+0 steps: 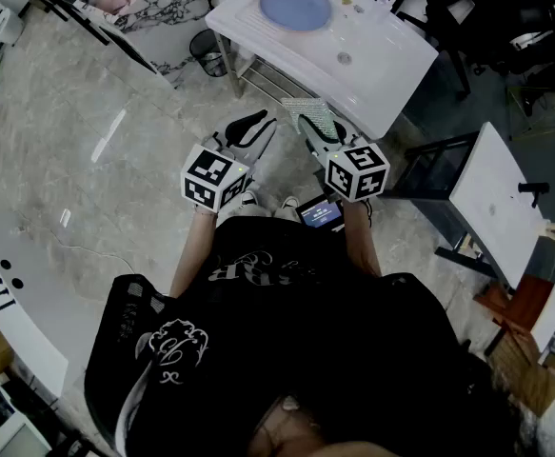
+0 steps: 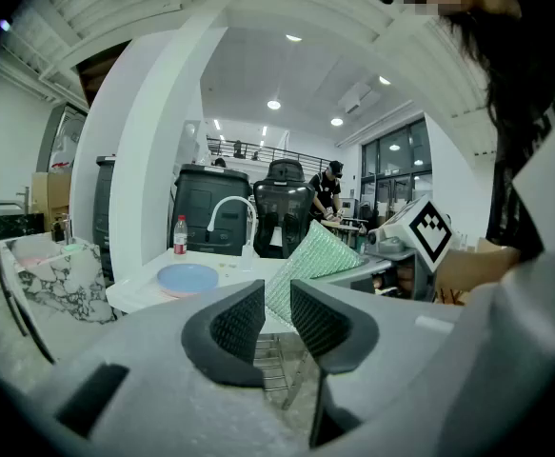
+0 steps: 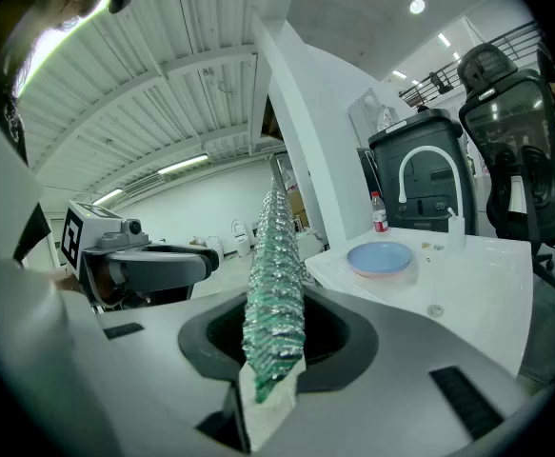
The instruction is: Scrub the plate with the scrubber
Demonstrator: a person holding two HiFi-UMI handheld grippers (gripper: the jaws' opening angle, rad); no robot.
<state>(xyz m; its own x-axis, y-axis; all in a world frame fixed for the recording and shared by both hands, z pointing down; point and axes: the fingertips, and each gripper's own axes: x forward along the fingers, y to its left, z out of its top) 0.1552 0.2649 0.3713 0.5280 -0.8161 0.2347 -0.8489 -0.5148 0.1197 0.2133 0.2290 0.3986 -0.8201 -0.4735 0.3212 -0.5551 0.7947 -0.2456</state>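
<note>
Bringing the scrubber (image 3: 275, 284), clamped in the jaws of the right gripper (image 1: 312, 127), flat onto the plate (image 1: 296, 6) at top centre seems best; the left gripper (image 1: 249, 131) has its jaws apart and empty.

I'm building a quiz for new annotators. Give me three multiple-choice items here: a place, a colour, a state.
1. Where is the plate? A) on the white sink table B) on the floor C) between the left jaws
2. What colour is the scrubber? A) red B) green C) yellow
3. How is the left gripper? A) shut on the plate B) shut on the scrubber C) open, empty
Answers: 1 A, it lies on the table; 2 B, the right gripper clamps green mesh; 3 C, its jaws stand apart, nothing between.
</note>
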